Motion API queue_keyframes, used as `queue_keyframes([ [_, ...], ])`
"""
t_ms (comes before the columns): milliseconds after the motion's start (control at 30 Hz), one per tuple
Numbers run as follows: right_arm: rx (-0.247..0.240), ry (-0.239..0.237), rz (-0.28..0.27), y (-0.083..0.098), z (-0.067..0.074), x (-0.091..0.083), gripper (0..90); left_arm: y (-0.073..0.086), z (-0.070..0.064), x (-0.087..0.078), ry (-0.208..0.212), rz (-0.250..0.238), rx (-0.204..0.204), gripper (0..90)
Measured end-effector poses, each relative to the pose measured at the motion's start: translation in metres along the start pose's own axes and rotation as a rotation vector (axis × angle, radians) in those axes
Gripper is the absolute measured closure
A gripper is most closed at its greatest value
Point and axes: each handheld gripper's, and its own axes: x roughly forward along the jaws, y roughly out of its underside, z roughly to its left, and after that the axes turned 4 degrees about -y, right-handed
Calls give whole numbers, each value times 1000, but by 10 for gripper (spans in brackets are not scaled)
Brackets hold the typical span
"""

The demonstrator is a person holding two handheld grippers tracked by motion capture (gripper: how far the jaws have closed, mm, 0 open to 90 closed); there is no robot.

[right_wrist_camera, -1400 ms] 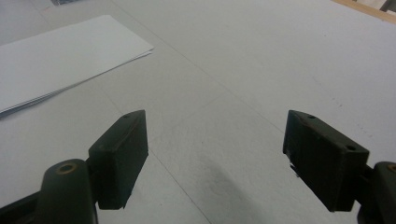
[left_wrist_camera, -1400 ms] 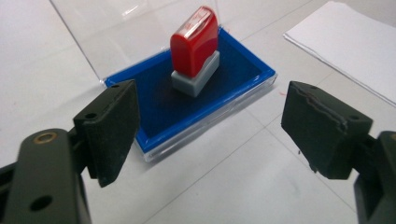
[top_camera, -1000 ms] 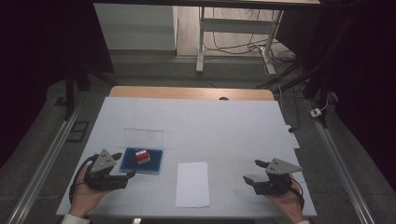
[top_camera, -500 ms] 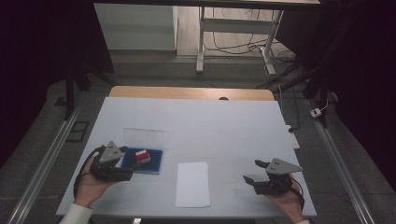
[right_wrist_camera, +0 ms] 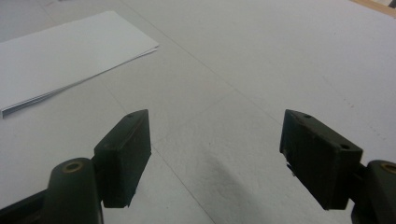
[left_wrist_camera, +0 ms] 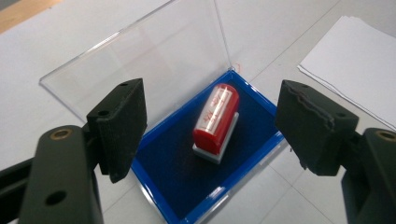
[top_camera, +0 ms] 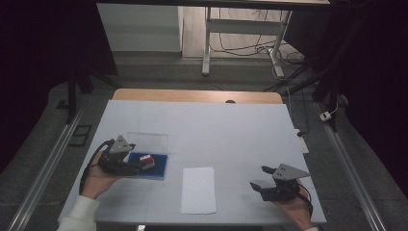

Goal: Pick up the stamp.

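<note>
Across the middle of the high view, surface: a pale sheet covers the table [top_camera: 202, 125]; a strip of bare wood shows along its far edge.
Room: dark on both sides; a grey floor, a white table frame [top_camera: 240, 43] and loose cables at the top of the frame.
Stamps: one, red stamp [left_wrist_camera: 215, 119], standing on the blue pad, lower left of the high view.
Cases: one, blue case [left_wrist_camera: 247, 158], its clear lid [left_wrist_camera: 140, 60] swung open behind it.
Paper: one small white stack [top_camera: 198, 189], lower centre, near the case but apart from it.
Grippers: two.
Left gripper [left_wrist_camera: 210, 126]: jaws spread either side of the stamp and have just been closing; neither pad touches it.
Right gripper [right_wrist_camera: 215, 149]: lower right of the high view, jaws spread over bare surface, nothing between them.
Hands: two, one behind each gripper, with a white sleeve [top_camera: 79, 214] at the lower left.
</note>
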Motion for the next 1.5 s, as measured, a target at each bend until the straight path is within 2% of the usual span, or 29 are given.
queue_keyframes([
  [233, 8, -6, -3, 0, 1, 2, 249, -2, 2, 15, 23, 50, 23, 279],
  [567, -1, -7, 19, 0, 1, 5, 250, -4, -3, 30, 45, 84, 54, 362],
  [933, 2, -5, 30, 2, 1, 5, 252, -3, -1, 34, 95, 100, 66, 494],
  [1133, 1, -9, 39, 2, 2, 7, 252, -2, 2, 34, 103, 97, 66, 609],
  [1233, -2, -8, 44, 3, 1, 8, 253, -2, 2, 34, 100, 111, 83, 661],
  [1500, 3, -7, 47, 4, 1, 8, 257, -1, 4, 34, 122, 108, 95, 695],
])
